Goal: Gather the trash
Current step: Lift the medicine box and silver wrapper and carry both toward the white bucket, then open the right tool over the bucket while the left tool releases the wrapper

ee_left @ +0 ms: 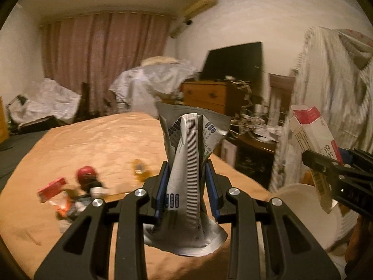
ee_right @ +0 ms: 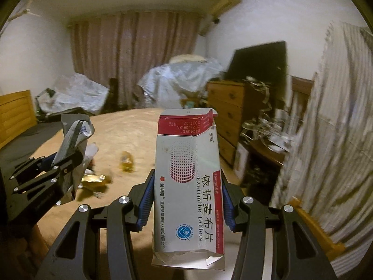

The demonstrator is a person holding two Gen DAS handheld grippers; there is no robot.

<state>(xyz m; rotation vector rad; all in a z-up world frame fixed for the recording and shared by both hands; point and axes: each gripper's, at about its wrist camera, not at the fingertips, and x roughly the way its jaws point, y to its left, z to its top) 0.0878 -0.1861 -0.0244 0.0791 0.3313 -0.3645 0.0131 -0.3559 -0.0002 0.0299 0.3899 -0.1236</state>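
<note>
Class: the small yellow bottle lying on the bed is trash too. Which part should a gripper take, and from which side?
Probably the small yellow bottle by its body, from above, jaws across its narrow width: it appears to lie flat on the bed, apart from other litter. Blur hides its cap end.

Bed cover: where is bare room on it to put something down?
The orange bed cover is bare across its far half, toward the curtain, and at its near left edge. Crowded: the litter pile near left, around the yellow bottle.
</note>
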